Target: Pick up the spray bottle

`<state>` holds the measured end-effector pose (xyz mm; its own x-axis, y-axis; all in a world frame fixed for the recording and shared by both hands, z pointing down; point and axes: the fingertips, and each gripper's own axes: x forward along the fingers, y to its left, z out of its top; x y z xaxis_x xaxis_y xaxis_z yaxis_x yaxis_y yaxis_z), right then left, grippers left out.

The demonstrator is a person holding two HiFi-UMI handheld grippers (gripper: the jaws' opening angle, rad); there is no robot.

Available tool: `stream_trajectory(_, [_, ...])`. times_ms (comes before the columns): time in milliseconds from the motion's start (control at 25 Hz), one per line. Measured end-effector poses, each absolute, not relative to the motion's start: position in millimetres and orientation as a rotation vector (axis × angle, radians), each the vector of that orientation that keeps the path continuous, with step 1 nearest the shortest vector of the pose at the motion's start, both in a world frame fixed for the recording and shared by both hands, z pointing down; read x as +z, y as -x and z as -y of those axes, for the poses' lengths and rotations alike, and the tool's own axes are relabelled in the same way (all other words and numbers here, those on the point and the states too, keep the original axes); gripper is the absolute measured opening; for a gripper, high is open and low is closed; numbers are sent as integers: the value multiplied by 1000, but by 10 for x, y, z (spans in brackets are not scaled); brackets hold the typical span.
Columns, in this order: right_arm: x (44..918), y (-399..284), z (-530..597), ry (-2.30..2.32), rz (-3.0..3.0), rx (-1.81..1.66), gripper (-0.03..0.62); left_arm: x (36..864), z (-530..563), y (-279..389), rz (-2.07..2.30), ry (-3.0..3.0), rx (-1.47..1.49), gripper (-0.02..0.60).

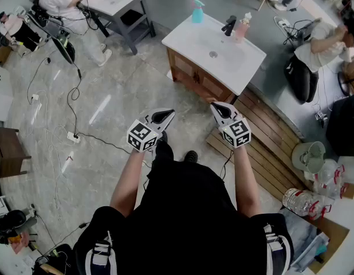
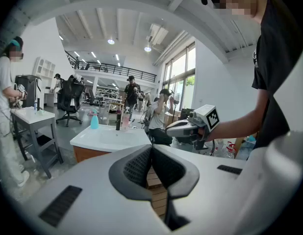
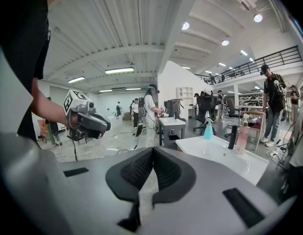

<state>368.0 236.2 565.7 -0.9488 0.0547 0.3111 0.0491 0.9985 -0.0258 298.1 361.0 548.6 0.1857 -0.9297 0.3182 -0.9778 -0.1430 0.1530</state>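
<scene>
My left gripper (image 1: 167, 115) and right gripper (image 1: 215, 105) each have ribbed black pads pressed together on nothing. They are well short of the spray bottle (image 1: 197, 11), slim turquoise plastic on the far left corner of the glossy white counter (image 1: 183, 36). A black tap (image 1: 229, 25) and a pink bottle (image 1: 242, 28) stand near it. Slatted wooden decking (image 1: 268, 148) and veined stone floor (image 1: 114, 102) lie between.

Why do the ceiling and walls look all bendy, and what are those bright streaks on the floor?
Left gripper view and right gripper view: the wide-angle lens bows the ceiling into curves and leaves the picture corners dark. Head view: lights glare off the shiny floor as pale streaks, and the rest looks sharp.
</scene>
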Motion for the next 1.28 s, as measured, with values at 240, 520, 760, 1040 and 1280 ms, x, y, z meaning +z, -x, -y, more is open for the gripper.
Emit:
stream_trajectory(240, [5631, -3804, -2425, 81, 2821, 13, 15, 5437, -3651, -3094, 1819, -2155, 208, 23])
stream_trajectory(520, [5641, -3876, -2481, 75, 2827, 23, 15, 5393, -3690, -3099, 1830, -2157, 209, 23])
stream_trajectory(760, [5708, -3814, -2493, 54, 2798, 64, 15, 5375, -3686, -2963, 1817, -2158, 209, 23])
stream_trajectory(1040, [5757, -3533, -2386, -26, 2769, 86, 17, 5379, -3578, -2545, 1796, -2171, 198, 23])
stream_trajectory(1280, [5663, -3072, -2421, -78, 2776, 113, 17, 5333, -3580, -2028, 1761, -2200, 194, 23])
